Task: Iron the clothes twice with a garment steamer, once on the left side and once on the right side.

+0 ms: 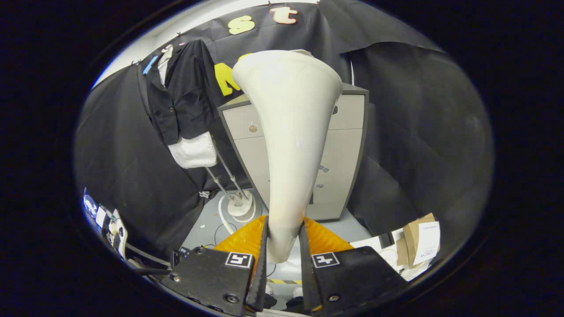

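Smooth, glossy cream plastic on the steamer head, with soft highlights along its flare; neck clamped between both fingers of the gripper. Matt black cloth on the hanging jacket, white fabric at its hem. Thin bare metal on the stand poles, over a glossy white plastic base. Matt grey laminate on the cabinet. Rough brown cardboard box with a white paper label.
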The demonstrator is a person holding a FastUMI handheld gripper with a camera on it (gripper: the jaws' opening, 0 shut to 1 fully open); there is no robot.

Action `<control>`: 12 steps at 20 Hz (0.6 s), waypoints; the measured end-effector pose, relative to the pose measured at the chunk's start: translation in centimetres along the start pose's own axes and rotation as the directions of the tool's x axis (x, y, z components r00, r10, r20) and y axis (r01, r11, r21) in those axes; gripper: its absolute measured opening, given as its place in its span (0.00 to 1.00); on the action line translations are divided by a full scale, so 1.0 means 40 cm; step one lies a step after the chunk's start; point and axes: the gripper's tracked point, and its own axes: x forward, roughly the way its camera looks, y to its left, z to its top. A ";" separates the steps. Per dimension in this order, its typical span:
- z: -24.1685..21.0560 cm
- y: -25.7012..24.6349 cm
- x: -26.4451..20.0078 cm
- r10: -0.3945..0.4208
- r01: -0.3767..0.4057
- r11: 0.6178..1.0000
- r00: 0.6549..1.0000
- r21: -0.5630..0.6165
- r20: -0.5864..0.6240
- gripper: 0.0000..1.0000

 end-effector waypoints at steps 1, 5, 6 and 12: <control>0.002 0.003 0.002 0.000 0.000 1.000 1.000 0.002 0.000 0.36; 0.002 0.000 -0.002 -0.008 0.008 1.000 1.000 0.006 0.000 0.36; 0.002 -0.004 -0.006 -0.008 0.008 1.000 1.000 0.009 0.001 0.36; -0.001 0.001 -0.007 -0.006 0.006 1.000 1.000 0.015 0.002 0.36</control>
